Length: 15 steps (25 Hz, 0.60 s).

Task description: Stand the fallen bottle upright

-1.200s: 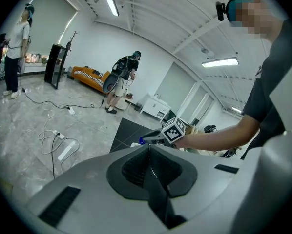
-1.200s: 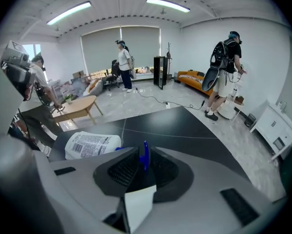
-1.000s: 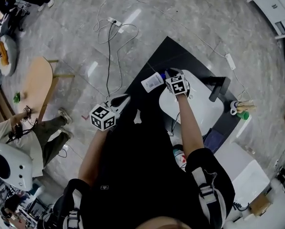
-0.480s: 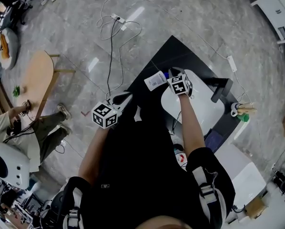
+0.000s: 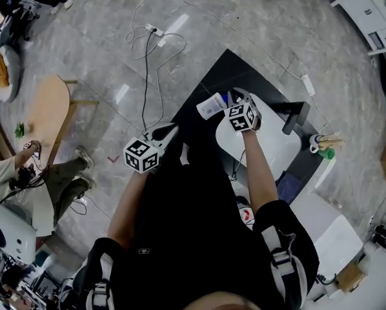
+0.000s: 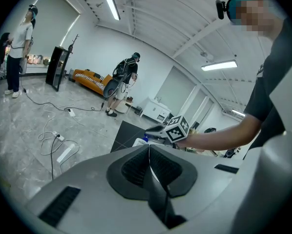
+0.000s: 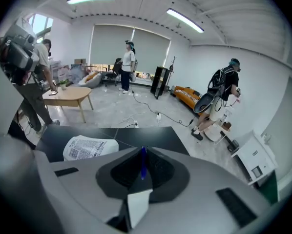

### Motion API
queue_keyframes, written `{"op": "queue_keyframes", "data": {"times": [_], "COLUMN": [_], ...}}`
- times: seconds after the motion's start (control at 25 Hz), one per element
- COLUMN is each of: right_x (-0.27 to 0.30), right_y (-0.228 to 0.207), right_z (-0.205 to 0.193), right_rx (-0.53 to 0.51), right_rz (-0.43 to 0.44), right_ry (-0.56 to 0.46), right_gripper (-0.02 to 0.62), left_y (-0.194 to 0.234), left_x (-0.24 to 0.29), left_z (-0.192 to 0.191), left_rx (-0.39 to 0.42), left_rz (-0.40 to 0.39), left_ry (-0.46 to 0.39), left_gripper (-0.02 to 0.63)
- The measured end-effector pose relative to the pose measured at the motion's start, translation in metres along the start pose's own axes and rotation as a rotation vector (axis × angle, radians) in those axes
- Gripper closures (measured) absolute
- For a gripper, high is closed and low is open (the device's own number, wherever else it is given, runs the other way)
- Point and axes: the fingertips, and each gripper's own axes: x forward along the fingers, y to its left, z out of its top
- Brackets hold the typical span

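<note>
Bottle (image 5: 211,105) raised in right tool (image 5: 233,99), near table (image 5: 224,70) edge

A black table (image 5: 235,70) stands on a grey marbled floor (image 5: 102,50), and on the floor beside it lie white power strips (image 5: 155,31) with their looped cables. On the table top lies a white rounded board (image 5: 274,150), with a dark grey bar-shaped object (image 5: 297,117) just beside its far right edge. A white labelled bottle (image 5: 212,106) is tilted over the table's left part; whether it touches the top cannot be told.
</note>
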Motion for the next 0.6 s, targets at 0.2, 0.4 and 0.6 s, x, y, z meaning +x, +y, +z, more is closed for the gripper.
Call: {"op": "queue_keyframes", "data": {"times": [0.2,0.4,0.6], "right_x": [-0.018,-0.034,-0.050], "right_y": [-0.003,-0.002,0.005], "right_z": [0.017,0.035,0.055], "right_rx": [-0.042,-0.116,-0.269], "right_rz": [-0.047,-0.101,-0.181], "right_ry": [-0.062,-0.088,-0.105], "right_gripper": [0.508,0.502,0.497], "left_y": [-0.003,-0.006,-0.002], "left_x": [-0.003,-0.009,-0.018], "left_z": [-0.001,-0.006,-0.011], "left_rx": [-0.001,-0.004,-0.005], "left_rz": [-0.008,-0.012,-0.007], "left_ry": [-0.018,-0.026,-0.033], "left_gripper": [0.591,0.591,0.591]}}
